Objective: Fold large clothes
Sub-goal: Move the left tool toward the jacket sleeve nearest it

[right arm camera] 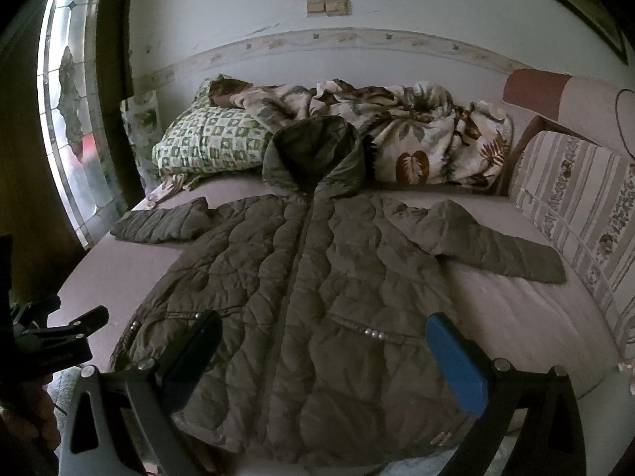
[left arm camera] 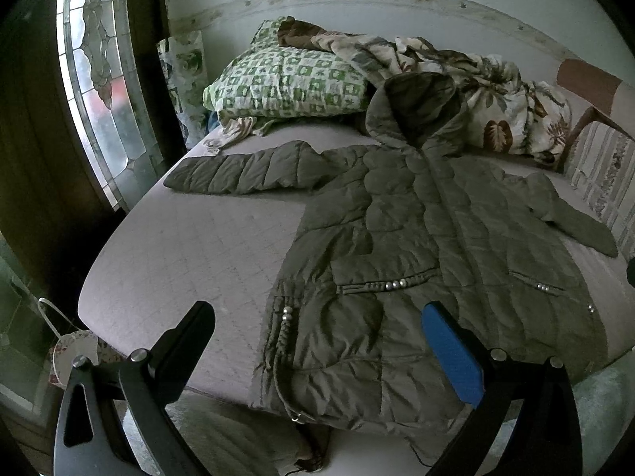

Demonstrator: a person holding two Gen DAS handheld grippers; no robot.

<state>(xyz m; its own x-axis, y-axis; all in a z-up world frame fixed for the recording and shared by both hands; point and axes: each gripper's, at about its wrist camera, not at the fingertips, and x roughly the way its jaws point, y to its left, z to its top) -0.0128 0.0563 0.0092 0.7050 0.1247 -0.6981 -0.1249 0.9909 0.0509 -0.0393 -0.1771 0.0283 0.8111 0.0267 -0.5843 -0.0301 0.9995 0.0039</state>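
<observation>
The left claw [left arm camera: 317,317] hangs wide apart and empty above the near edge of the bed [left arm camera: 190,246]. A quilted olive jacket [left arm camera: 416,258] lies spread flat along that edge, sleeves out, hood toward the far-edge pillow [left arm camera: 285,79] and blanket [left arm camera: 496,111]. The right claw [right arm camera: 323,327] gapes wide, empty, over the hem.

Bedroom in a home; bed [right arm camera: 516,317] with bare pale mattress takes up most of both views; green-checked pillow [left arm camera: 285,79] and crumpled leaf-print blanket [right arm camera: 428,139] at its head; striped floral cushion [right arm camera: 575,198] along one side; leaded decorative glass pane [left arm camera: 99,79] in dark wooden frame; wallpaper border [right arm camera: 337,39] on white wall.
</observation>
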